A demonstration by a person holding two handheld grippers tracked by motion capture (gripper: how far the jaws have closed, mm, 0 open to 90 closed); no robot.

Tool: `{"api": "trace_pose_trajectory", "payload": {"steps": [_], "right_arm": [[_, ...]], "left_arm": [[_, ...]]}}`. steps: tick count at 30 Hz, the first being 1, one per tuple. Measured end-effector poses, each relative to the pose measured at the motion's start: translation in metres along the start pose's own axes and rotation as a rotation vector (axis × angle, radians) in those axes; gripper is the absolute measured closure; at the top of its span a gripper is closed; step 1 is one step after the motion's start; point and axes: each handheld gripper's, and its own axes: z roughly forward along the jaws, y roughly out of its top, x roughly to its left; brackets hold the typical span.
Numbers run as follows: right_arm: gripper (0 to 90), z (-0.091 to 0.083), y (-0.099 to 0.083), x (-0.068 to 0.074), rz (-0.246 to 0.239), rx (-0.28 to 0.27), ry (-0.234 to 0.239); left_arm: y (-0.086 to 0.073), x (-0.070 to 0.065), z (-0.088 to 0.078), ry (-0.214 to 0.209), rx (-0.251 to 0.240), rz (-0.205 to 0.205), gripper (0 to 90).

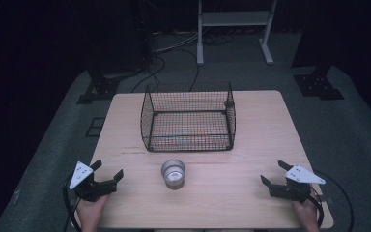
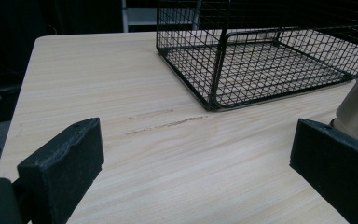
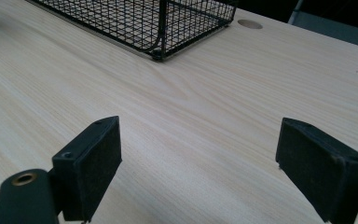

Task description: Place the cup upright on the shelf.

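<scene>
**Both grippers spread, cup between them**

The small round shiny metal cup (image 1: 173,173) stands upright on the pale wooden counter (image 1: 251,140), just at six o'clock of the black wire-mesh basket (image 1: 188,117). The left hand-held gripper (image 1: 109,170) rests at the cup's nine o'clock, jaws spread wide with nothing between them. The right hand-held gripper (image 1: 274,173) sits at three o'clock, likewise spread and empty.

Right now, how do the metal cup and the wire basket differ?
The metal cup is small, round, solid-walled and shiny silver; the wire basket is large, rectangular, open black mesh. The cup stands nearer the person, between the two grippers; the basket sits farther back, mid-table. Both stand upright, open-topped, on the wooden table, untouched.
</scene>
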Motion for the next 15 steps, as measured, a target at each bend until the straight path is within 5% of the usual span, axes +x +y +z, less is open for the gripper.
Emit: {"api": "trace_pose_trajectory", "payload": {"steps": [15], "right_arm": [[13.4, -0.0003, -0.0001, -0.0001, 0.000, -0.004, 0.003]], "left_arm": [[0.0031, -0.0091, 0.0056, -0.049, 0.014, 0.052, 1.7]]}}
